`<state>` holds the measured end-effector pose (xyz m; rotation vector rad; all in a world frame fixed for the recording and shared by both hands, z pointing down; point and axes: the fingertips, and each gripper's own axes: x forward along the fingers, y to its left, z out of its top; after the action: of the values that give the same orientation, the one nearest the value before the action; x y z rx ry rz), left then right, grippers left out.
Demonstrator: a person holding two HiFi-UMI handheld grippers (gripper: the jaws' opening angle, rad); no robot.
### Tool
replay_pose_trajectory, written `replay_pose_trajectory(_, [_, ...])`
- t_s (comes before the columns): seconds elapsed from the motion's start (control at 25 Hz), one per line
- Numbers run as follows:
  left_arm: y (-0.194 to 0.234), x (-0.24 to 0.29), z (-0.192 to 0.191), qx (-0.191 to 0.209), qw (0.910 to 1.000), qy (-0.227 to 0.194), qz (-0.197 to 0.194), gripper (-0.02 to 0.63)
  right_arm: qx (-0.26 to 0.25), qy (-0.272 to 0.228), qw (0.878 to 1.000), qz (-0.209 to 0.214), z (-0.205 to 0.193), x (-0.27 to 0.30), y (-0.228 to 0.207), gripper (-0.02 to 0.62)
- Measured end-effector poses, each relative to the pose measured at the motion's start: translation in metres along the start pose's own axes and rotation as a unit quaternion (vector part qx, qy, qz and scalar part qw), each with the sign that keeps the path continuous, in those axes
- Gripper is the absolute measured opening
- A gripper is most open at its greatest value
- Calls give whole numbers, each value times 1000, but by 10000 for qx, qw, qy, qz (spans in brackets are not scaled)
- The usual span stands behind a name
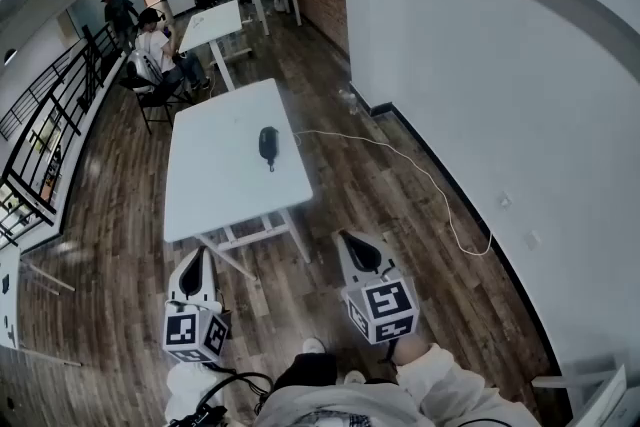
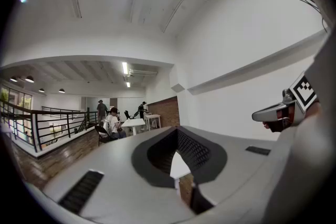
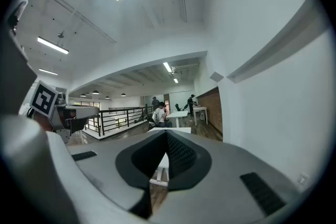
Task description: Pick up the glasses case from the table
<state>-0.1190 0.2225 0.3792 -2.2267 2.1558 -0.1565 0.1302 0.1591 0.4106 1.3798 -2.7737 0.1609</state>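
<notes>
The glasses case [image 1: 268, 143], dark and oval, lies near the right edge of a white table [image 1: 215, 185] out ahead of me. Both grippers hang level over the wooden floor, short of the table's near end. My left gripper [image 1: 197, 257] points at the table's near left leg with its jaws shut and empty. My right gripper [image 1: 346, 238] is off the table's near right corner, also shut with nothing in it. In the left gripper view the left gripper [image 2: 176, 132] shows its pads meeting at the tip. The right gripper [image 3: 166, 132] looks the same in its own view. Neither gripper view shows the case.
A white cable [image 1: 425, 177] trails over the floor along the white wall [image 1: 500, 65] on the right. Further back stand more white tables [image 1: 215, 23], a seated person [image 1: 158, 50] and two standing people. A black railing [image 1: 50, 115] runs along the left.
</notes>
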Motion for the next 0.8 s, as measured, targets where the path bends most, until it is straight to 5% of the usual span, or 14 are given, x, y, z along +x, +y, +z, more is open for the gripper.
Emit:
replay_pose_trajectory(0.32, [30,97,-23,-45,9999,-61,-93,28,-93,128,9999,-36,-15,92,-31,6])
replay_pose_trajectory(0.8, [152,334,-39,-178,9988,107,-444,28,-234,430,9987,-155,19,355,-56,6])
